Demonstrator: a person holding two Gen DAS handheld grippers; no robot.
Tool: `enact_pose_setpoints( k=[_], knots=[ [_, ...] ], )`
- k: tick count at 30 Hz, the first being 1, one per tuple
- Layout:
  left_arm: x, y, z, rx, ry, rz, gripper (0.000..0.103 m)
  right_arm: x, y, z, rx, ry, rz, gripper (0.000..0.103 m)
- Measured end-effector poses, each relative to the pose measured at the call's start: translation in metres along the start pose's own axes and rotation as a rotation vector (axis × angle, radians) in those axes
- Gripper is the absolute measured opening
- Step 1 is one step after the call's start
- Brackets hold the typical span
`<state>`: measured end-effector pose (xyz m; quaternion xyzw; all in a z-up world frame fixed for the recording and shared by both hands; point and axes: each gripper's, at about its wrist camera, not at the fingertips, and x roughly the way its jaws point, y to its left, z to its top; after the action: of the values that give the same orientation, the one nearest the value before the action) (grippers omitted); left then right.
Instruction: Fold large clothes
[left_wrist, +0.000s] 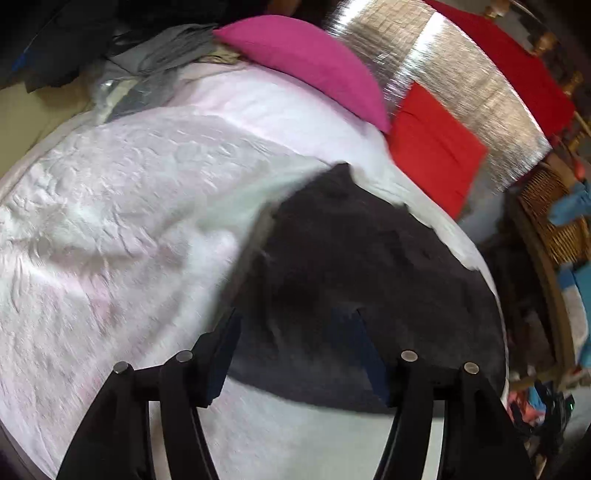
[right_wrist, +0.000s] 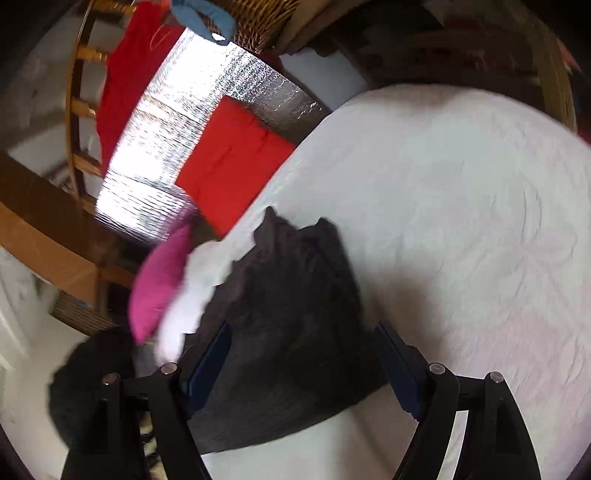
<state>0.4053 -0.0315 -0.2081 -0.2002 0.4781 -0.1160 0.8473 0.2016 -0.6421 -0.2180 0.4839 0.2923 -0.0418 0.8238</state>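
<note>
The left gripper (left_wrist: 295, 354) gapes empty above the dark garment (left_wrist: 369, 266). The right gripper (right_wrist: 303, 365) too stands apart, nothing pinched, the bed (right_wrist: 461, 203) beyond.

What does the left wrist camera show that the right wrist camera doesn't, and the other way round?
Only the left wrist view shows the grey clothes heap at the far end of the bed.

Only the right wrist view shows the wooden board beside the bed and the blue cloth on the wicker basket.

Both show the dark garment on the white bed cover, the pink pillow, the red cushion and the silver foil sheet. Each gripper, left and right, stands open over the garment.
</note>
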Motion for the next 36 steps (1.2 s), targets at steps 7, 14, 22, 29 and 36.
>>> enact_pose_setpoints(
  k=[7, 14, 22, 29, 36],
  knots=[
    [0.013, -0.003, -0.052, -0.14, 0.151, -0.18, 0.073, 0.021, -0.007, -0.039, 0.204, 0.148, 0.154, 0.083],
    [0.035, 0.021, -0.068, -0.379, 0.106, -0.209, 0.077, 0.065, -0.014, -0.067, 0.319, 0.22, 0.165, 0.083],
    [0.072, 0.018, -0.063, -0.508, 0.088, -0.275, 0.077, 0.105, -0.014, -0.079, 0.378, 0.213, 0.147, 0.082],
    [0.083, 0.008, -0.053, -0.552, 0.047, -0.296, 0.081, 0.122, 0.002, -0.075, 0.369, 0.098, 0.139, 0.086],
    [0.097, 0.009, -0.042, -0.589, 0.022, -0.312, 0.082, 0.133, 0.011, -0.067, 0.342, 0.0, 0.112, 0.087]
  ],
)
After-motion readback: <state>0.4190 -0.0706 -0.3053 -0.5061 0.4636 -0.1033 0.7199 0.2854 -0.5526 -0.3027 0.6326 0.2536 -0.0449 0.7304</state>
